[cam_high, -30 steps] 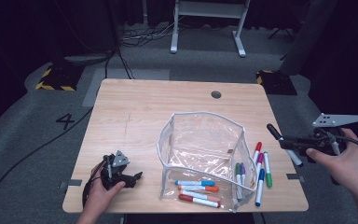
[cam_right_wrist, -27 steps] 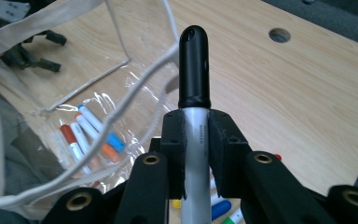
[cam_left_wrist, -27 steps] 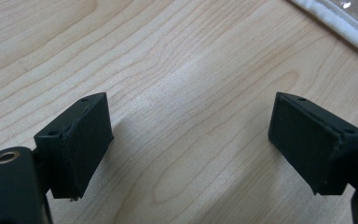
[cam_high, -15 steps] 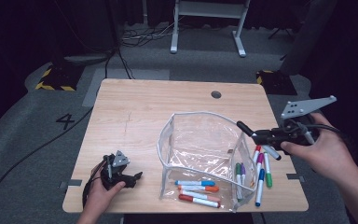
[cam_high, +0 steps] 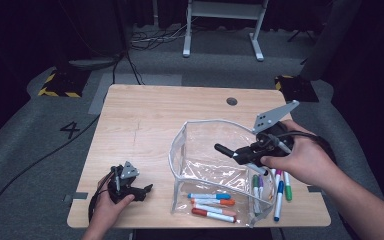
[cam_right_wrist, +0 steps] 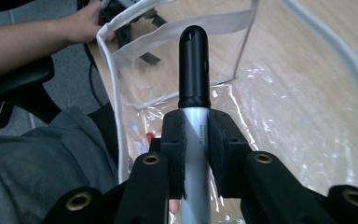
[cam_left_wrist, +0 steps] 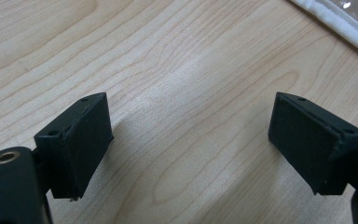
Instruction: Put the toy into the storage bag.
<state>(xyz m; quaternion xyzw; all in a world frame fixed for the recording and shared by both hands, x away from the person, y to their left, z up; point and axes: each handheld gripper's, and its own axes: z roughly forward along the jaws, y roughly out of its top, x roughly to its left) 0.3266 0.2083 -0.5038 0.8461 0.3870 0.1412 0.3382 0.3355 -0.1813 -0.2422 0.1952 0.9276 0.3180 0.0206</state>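
A clear pouch [cam_high: 179,150] with white trim stands open on the wooden table [cam_high: 145,120]. Blue, orange and red markers [cam_high: 211,202] lie in its near end. My right gripper [cam_high: 246,154] is shut on a silver marker with a black cap [cam_high: 225,149] and holds it level over the pouch's open top, cap pointing left. In the right gripper view the marker [cam_right_wrist: 194,65] sticks out between the closed jaws of the right gripper [cam_right_wrist: 196,135], above the pouch's trim [cam_right_wrist: 116,93]. My left gripper [cam_high: 142,191] rests on the table's front left, open and empty. The left gripper [cam_left_wrist: 191,140] faces bare wood.
Several loose markers [cam_high: 280,190], blue, green and purple among them, lie by the pouch's right wall near the front right edge. A round hole [cam_high: 232,101] sits at the back of the table. The pouch's trim [cam_left_wrist: 340,23] runs close ahead of the left gripper.
My right gripper, still holding the black-capped marker, has travelled left from beyond the table's right edge to over the open pouch. The left gripper has stayed put.
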